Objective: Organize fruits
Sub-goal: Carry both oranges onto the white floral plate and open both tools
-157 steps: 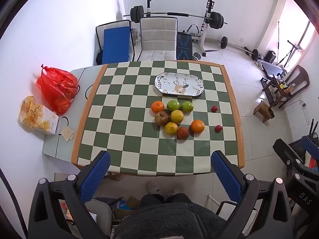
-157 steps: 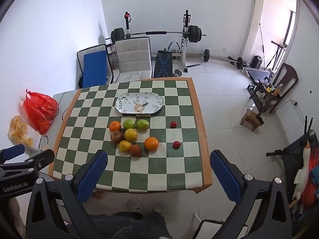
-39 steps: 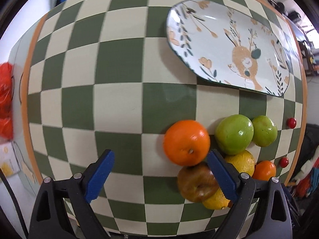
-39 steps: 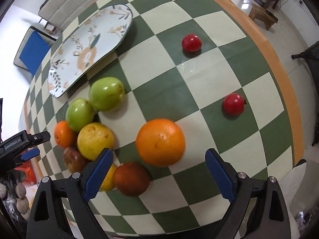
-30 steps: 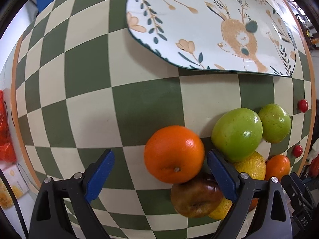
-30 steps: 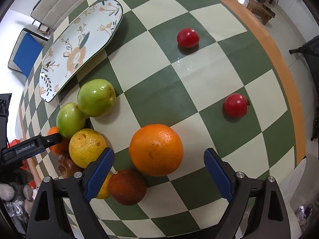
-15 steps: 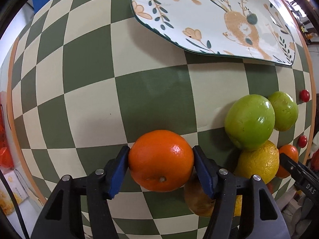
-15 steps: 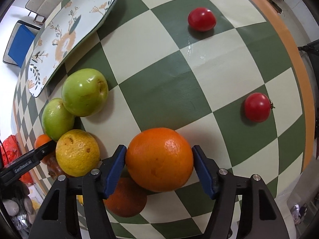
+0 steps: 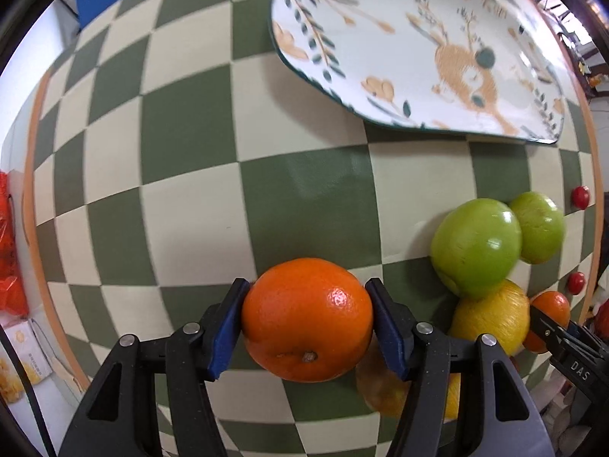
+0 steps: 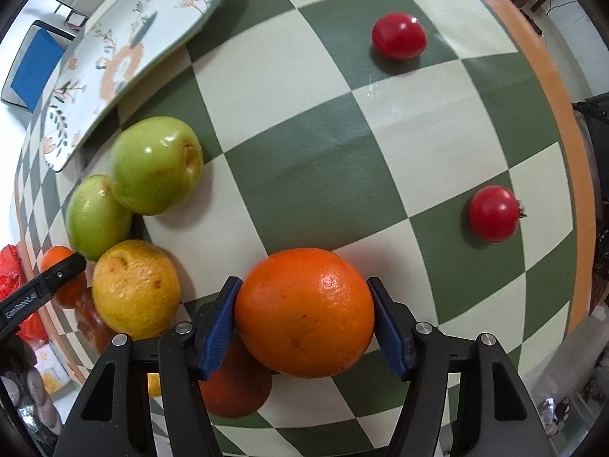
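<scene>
Left wrist view
Left hand-held gripper: its 2 blue pads are clamped on the 1st orange, 1 pad on each side of the fruit.
1st orange: between the pads, stem scar facing the camera, over the checked desk.
Plate: ahead of the hand-held gripper and to its right, flat on the desk, painted with a deer and leaves, nothing on it.
Green apples: the nearer green apple sits right of the hand-held gripper; the farther green apple touches it on the far side.
Yellow citrus: just right of the right pad, touching the nearer green apple from below.
Small red fruits: 2 at the far right, near the desk edge, well apart from the held orange.
Red bag: far left, off the desk.

Right wrist view
Right hand-held gripper: its 2 blue pads are clamped on the 2nd orange.
2nd orange: between the pads, partly covering a brownish-orange fruit that lies under the left pad.
Yellow citrus: just left of the left pad.
Green apples: 2, ahead and left, touching each other.
Red fruits: the near red fruit is ahead and right; the far red fruit is farther ahead.
Plate: far ahead on the left.
Left hand-held gripper: 1 black finger shows at the left edge against the 1st orange.
</scene>
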Motion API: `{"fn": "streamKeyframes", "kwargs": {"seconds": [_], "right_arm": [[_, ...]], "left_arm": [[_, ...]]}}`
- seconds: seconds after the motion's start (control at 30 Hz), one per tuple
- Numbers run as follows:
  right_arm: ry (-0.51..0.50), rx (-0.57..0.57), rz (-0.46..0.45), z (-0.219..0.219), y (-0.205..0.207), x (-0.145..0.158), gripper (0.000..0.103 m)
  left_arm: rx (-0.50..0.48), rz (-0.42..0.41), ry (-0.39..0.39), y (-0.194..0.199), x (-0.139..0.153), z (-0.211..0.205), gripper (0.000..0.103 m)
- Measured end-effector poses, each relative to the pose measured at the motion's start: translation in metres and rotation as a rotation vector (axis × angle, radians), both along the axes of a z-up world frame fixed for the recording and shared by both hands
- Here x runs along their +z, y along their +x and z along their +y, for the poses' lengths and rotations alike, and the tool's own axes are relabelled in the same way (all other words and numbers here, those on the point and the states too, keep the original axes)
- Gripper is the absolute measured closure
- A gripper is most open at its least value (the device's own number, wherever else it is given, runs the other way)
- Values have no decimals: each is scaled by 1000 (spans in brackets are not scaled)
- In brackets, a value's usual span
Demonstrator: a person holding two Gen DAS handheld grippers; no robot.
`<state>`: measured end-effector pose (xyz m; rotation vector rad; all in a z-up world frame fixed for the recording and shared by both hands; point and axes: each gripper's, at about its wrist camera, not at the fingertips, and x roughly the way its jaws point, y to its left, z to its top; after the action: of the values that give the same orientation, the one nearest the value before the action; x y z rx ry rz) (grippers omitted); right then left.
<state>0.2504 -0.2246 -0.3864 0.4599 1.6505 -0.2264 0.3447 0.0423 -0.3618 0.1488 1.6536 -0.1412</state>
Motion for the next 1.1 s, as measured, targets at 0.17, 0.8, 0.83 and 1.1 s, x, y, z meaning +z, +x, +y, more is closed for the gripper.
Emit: {"fn": "streamKeyframes", "kwargs": {"seconds": [0.17,0.8,0.83,1.1], "right_arm": [[55,46,-88,3,14,44,36],[-17,494,-151,42,264,25,36],[-26,509,-142,43,269,21,35],[-25,570,-115,38,285,16,34]], "left_arm": [[51,-68,-67,12,54,7,43],[276,72,-136,183,8,-41,43],[275,80,-128,185,2,-42,43],[290,119,-97,191,-20,-52,42]]}}
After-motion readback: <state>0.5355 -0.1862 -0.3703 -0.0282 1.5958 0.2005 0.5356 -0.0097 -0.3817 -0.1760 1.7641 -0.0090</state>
